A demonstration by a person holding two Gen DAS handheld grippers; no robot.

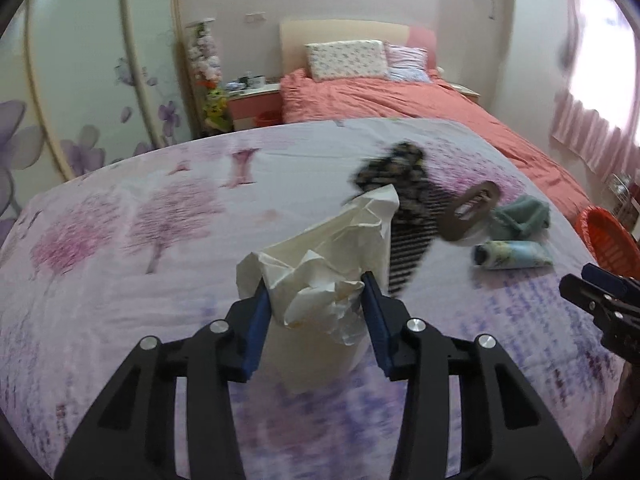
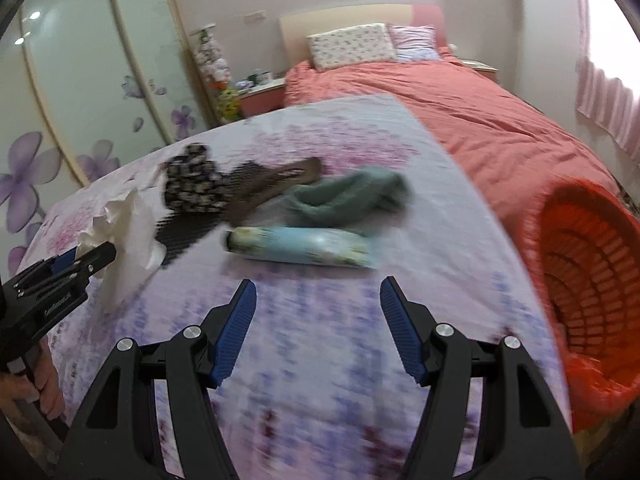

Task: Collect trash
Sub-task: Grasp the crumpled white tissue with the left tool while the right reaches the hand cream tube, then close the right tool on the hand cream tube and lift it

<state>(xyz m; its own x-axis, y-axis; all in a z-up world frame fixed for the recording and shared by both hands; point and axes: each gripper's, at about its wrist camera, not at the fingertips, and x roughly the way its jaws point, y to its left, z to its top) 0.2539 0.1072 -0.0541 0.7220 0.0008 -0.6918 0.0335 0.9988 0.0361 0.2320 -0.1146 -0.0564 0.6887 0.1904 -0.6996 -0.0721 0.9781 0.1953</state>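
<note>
Tissue (image 1: 320, 280), crumpled white, is clamped between the left gripper (image 1: 316, 300) pads and held just above the flowered bedspread (image 1: 120, 280); grip looks secure, loose end sticks up ahead of the fingertips. Carry should be kept level so nothing is shed. Ahead and right of it: dark patterned cloth (image 1: 404, 176), brown strap piece (image 1: 472, 208), green cloth (image 2: 348, 196), blue floral roll (image 2: 300, 250). Right gripper (image 2: 318, 308) is held apart, empty, roll just ahead of its tips. Orange basket (image 2: 588, 280) sits far right; judged drop target. Release should be made only once over its rim.
</note>
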